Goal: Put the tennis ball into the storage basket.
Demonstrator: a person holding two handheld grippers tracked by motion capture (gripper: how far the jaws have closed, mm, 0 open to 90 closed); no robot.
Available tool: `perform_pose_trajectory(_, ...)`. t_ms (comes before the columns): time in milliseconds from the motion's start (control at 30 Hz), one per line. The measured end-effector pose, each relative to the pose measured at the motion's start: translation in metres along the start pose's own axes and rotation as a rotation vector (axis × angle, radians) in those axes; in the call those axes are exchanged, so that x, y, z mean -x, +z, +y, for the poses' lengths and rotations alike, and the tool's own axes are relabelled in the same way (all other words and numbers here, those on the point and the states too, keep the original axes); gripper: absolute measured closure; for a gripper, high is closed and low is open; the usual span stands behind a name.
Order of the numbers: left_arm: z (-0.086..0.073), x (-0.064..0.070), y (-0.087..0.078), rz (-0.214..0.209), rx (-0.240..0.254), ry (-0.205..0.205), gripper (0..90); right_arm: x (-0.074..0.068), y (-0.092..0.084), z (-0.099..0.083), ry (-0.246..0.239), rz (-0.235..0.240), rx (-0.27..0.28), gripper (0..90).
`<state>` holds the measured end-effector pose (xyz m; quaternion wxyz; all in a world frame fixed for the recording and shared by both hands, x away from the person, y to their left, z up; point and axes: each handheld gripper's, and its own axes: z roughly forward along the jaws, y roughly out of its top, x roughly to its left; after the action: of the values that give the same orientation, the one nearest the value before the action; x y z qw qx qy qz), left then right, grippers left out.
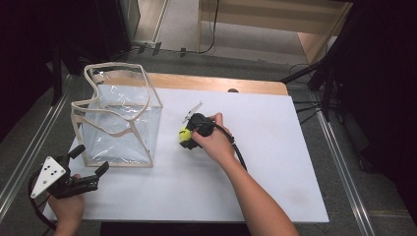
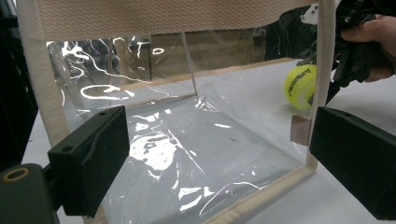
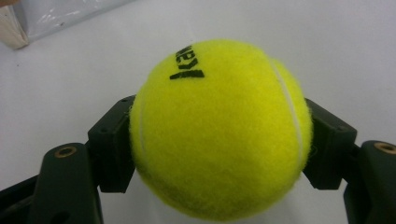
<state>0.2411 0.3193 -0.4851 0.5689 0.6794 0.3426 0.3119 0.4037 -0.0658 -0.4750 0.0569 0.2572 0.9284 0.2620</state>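
A yellow tennis ball (image 3: 219,128) with black lettering is clamped between the two black jaws of my right gripper (image 3: 219,149), just above the white table top. From above, the ball (image 1: 185,135) and right gripper (image 1: 189,140) are near the table's middle, to the right of a clear plastic bag (image 1: 118,123) with beige webbing edges that stands open-topped. My left gripper (image 1: 91,160) is open at the bag's near left corner, its jaws apart on either side of the bag's front face (image 2: 187,154). Through the bag I see the ball (image 2: 301,86) and the right hand.
A white board (image 1: 275,162) covers a wooden table, with free room to the right and front. The table's front left edge lies just under my left hand. Cables and dark stands (image 1: 314,73) sit beyond the far right corner.
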Motion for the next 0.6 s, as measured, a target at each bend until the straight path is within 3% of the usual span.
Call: perform_pose_trajectory(600,0.000,0.000,0.000,0.000,0.002,-0.002,5.4,-0.016,0.007,0.017,-0.049,0.044,0.011,24.0)
